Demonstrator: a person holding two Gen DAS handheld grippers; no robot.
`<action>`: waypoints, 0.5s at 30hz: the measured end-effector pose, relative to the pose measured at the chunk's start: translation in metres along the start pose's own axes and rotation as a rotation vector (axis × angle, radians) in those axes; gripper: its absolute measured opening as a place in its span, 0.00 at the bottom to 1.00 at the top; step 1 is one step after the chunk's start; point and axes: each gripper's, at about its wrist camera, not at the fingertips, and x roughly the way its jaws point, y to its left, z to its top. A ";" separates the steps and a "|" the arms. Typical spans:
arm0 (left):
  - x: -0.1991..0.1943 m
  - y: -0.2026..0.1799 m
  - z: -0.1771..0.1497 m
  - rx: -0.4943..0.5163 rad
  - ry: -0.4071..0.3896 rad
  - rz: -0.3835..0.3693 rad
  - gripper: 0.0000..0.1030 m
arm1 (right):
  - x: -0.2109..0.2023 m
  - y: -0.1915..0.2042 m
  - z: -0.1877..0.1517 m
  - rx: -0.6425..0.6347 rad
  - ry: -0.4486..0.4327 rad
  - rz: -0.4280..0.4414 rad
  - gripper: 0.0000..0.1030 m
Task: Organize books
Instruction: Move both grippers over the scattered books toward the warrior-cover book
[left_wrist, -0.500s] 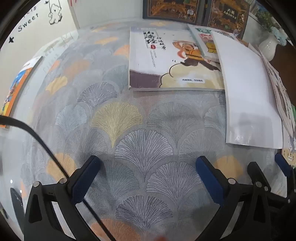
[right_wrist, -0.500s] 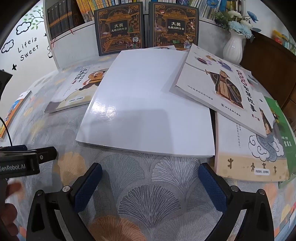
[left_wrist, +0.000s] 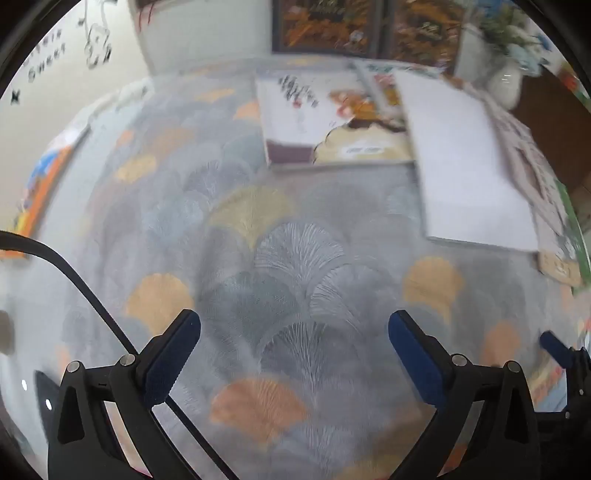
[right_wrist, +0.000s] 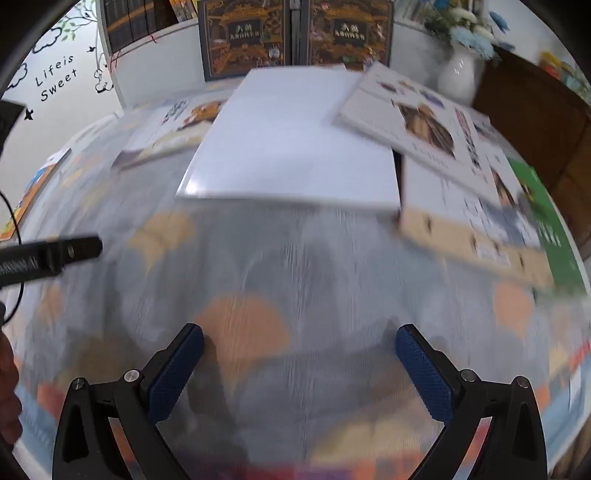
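Observation:
Several books lie flat at the far side of a table under a fan-patterned cloth (left_wrist: 280, 236). A plain white book (right_wrist: 295, 144) sits in the middle, over a monkey-picture book (left_wrist: 332, 125) on its left. An illustrated book (right_wrist: 424, 122) overlaps its right corner, with a tan-edged book (right_wrist: 472, 236) and a green one (right_wrist: 546, 218) beyond. My left gripper (left_wrist: 293, 343) hangs open over bare cloth, well short of the books. My right gripper (right_wrist: 299, 354) is open too, nothing between its fingers, short of the white book. Both views are motion-blurred.
Two dark ornate books (right_wrist: 295, 37) stand upright against a white shelf at the back. A white vase (right_wrist: 458, 74) of blue flowers stands at the back right beside a brown cabinet (right_wrist: 535, 122). An orange book (left_wrist: 40, 184) lies at the table's left edge. A black cable (left_wrist: 74, 280) crosses the left.
Both grippers have drawn back toward the near side of the table, so the books sit farther off in each view. Both stay open and empty.

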 end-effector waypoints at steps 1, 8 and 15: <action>-0.010 -0.004 0.003 0.022 -0.025 0.011 0.98 | -0.003 -0.001 -0.003 0.008 0.036 0.007 1.00; -0.072 -0.023 0.029 0.064 -0.185 -0.046 0.99 | -0.077 -0.037 0.019 0.165 -0.094 0.001 0.99; -0.103 -0.042 0.041 0.059 -0.208 -0.137 0.99 | -0.135 -0.073 0.052 0.323 -0.209 -0.132 1.00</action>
